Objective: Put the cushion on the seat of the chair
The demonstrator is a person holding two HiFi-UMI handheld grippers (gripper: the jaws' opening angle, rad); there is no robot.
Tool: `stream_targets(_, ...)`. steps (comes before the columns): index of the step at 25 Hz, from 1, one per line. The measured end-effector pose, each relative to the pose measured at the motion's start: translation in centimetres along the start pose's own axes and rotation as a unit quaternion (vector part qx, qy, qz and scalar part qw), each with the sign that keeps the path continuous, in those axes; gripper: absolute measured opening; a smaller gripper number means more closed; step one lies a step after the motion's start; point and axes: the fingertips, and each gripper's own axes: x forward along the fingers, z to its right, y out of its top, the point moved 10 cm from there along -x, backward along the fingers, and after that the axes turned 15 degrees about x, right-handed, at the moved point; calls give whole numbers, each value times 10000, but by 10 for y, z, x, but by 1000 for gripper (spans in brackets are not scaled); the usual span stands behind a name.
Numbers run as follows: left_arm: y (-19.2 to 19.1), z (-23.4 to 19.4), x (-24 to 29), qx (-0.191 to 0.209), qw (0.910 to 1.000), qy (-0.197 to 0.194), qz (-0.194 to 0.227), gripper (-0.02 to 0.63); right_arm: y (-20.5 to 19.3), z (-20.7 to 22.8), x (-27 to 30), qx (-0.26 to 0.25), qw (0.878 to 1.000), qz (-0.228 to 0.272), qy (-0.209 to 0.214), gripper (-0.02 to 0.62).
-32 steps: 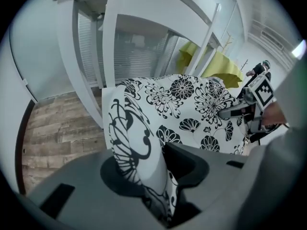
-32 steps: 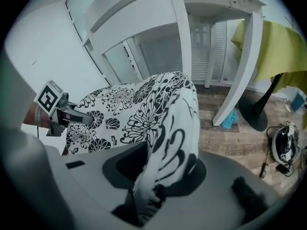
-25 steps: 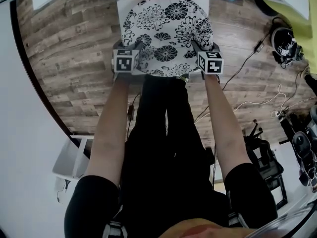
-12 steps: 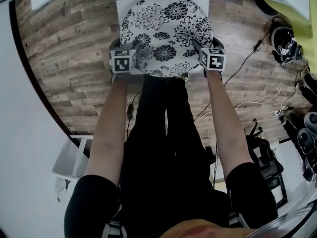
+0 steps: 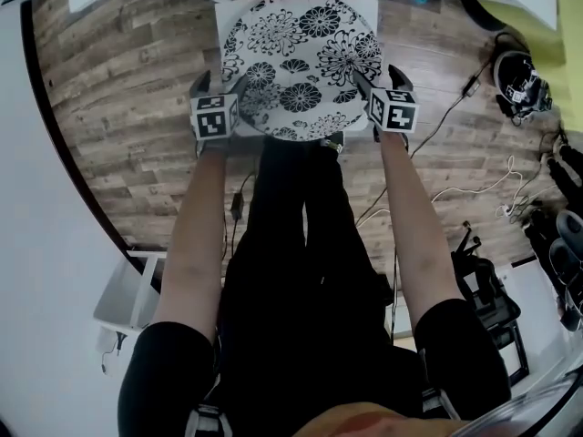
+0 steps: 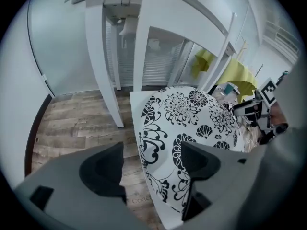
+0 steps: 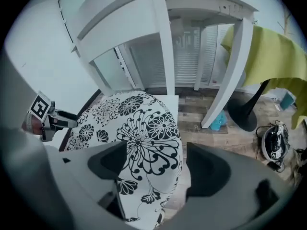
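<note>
Now the left gripper point(image 5: 219, 86) and right gripper point(image 5: 375, 78) are opening, jaws loosely straddling the side edges of the cushion point(image 5: 301, 62). It is looking soft and light, best pinched there.

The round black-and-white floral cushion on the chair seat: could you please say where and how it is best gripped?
Probably by its thin rim at the left and right edges, coming from above on the near side: the round floral cushion lies flat on the white square seat, domed in the middle.
</note>
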Motion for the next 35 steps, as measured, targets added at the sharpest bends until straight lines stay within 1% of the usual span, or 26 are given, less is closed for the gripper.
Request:
stream_targets(2,4,4,-11,52,9999,63,138,364,6,-7,-11,-38,9998,152,103,370)
stream_targets(6,17,15,-40,145,9983,71,551,364,18,-29,-35,-194,9974,433,552,370)
stream_targets(10,29,33,-81,98,9954,-154,942,362,27,-57,-75,-456,9906,710,1081,370)
stream_targets(12,39,43,-108,145,9927,-223,1173,362,32,-72,-98,-626,9854,830,1347,369)
stream_targets(15,60,58,-149,288,9861,-301,1608,360,40,-94,-136,-829,9771,1088,1630,368)
stream_targets(18,77,73,-188,473,9792,-421,1929,359,47,-114,-176,-919,9679,1359,1906,368)
stream_targets(23,106,99,-262,764,9660,-434,2430,345,61,-143,-249,-1201,9478,1801,2341,367)
stream_targets(26,124,113,-303,908,9560,-462,2752,317,70,-154,-292,-1239,9334,2033,2686,364)
stream_targets(30,140,134,-360,1053,9440,-488,3088,253,73,-168,-349,-1372,9173,2284,2958,349)
stream_targets(32,148,144,-388,1189,9363,-507,3266,213,74,-176,-378,-1418,9096,2424,3063,318)
stream_targets(33,153,148,-401,1237,9321,-533,3362,193,75,-180,-393,-1483,9052,2507,3094,282)
stream_targets(34,158,151,-413,1276,9277,-554,3464,174,75,-184,-406,-1590,9001,2606,3108,223)
stream_targets(35,164,154,-425,1309,9227,-561,3583,156,76,-189,-419,-1726,8940,2722,3113,148)
